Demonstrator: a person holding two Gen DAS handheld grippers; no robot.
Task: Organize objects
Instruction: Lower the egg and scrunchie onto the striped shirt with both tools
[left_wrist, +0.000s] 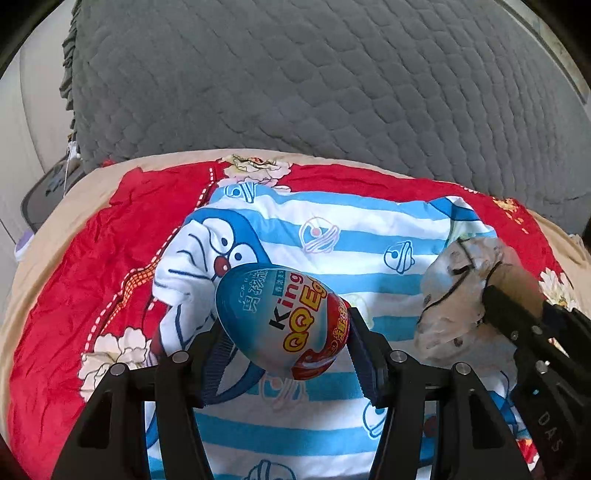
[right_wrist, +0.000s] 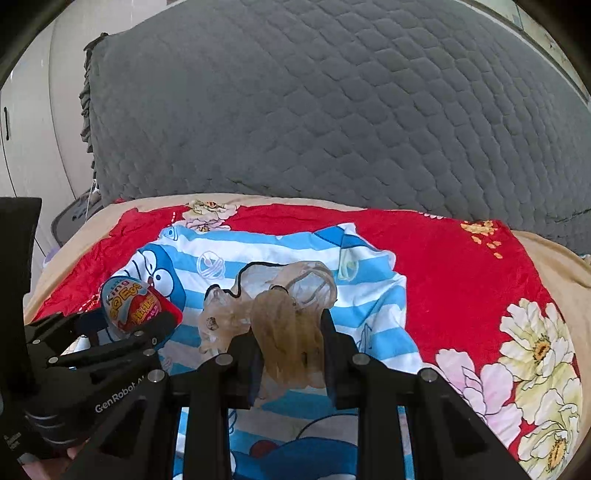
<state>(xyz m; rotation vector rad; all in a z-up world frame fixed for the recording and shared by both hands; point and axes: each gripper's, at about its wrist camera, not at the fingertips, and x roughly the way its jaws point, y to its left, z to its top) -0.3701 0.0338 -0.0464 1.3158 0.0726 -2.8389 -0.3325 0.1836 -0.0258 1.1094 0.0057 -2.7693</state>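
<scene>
Left gripper (left_wrist: 286, 343) clamps glossy egg (left_wrist: 280, 317) | right gripper (right_wrist: 290, 343) pinches crinkly plastic bag (right_wrist: 273, 314) | striped cloth (left_wrist: 332, 229) on red floral sheet (right_wrist: 461, 266), quilted grey cover (right_wrist: 314, 110) behind.

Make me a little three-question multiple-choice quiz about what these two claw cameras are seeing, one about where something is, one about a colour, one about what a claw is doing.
1. Where is the toy egg?
A. between the left gripper's fingers
B. lying on the grey quilt
C. under the striped cloth

2. What colour is the floral sheet under the striped cloth?
A. green
B. red
C. black

3. What is the right gripper doing?
A. hanging open and empty
B. shut on a crumpled plastic bag
C. pressing the quilt

Answers: 1 A, both fingers press the egg's sides. 2 B, red shows all round the cloth. 3 B, the bag bunches between its fingers.
</scene>
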